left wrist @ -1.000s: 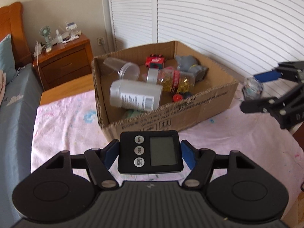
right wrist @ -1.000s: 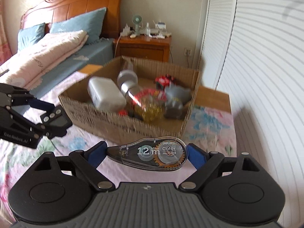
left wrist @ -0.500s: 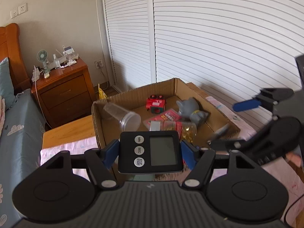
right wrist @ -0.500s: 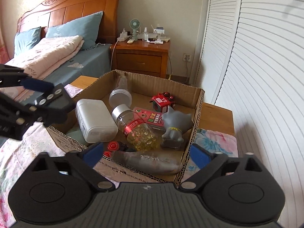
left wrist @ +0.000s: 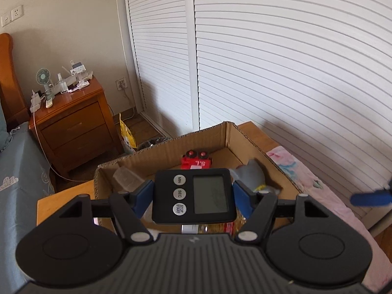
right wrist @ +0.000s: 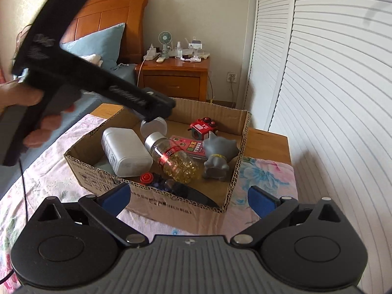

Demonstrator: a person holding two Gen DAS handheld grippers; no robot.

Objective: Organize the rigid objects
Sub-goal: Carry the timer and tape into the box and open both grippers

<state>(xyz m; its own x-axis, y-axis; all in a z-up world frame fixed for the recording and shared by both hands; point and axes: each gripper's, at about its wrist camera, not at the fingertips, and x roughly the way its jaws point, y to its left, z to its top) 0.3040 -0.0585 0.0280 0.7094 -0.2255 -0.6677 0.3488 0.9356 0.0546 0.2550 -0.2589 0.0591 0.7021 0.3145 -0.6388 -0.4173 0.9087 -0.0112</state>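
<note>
Bedroom surroundings frame the work: white louvred closet doors, a wooden nightstand (left wrist: 73, 127), and a floral sheet over the table (right wrist: 49, 171) that carries the open brown cardboard box (right wrist: 235, 171). The left gripper (left wrist: 193, 196) is clenched on the black digital kitchen timer (left wrist: 193, 196), held level above the box interior, over the red toy block (left wrist: 196, 163) and the grey rubber cat figure (left wrist: 252, 175). The right gripper (right wrist: 188, 196) hangs at the near wall of the box with its blue fingers (right wrist: 262, 199) spread wide and nothing between them.

1 second ago that right gripper carried a clear correction-tape dispenser; it now lies in the near corner of the box as a dark blurred shape (right wrist: 196, 194), beside the red cap (right wrist: 147, 177). That item counts as sorted. Over the same second the timer has travelled from the sheet in front of the box to above it, so its release looks like the remaining step. The white plastic jar (right wrist: 125, 152) and the bottle of yellow beads (right wrist: 176, 159) lie where they did.
</note>
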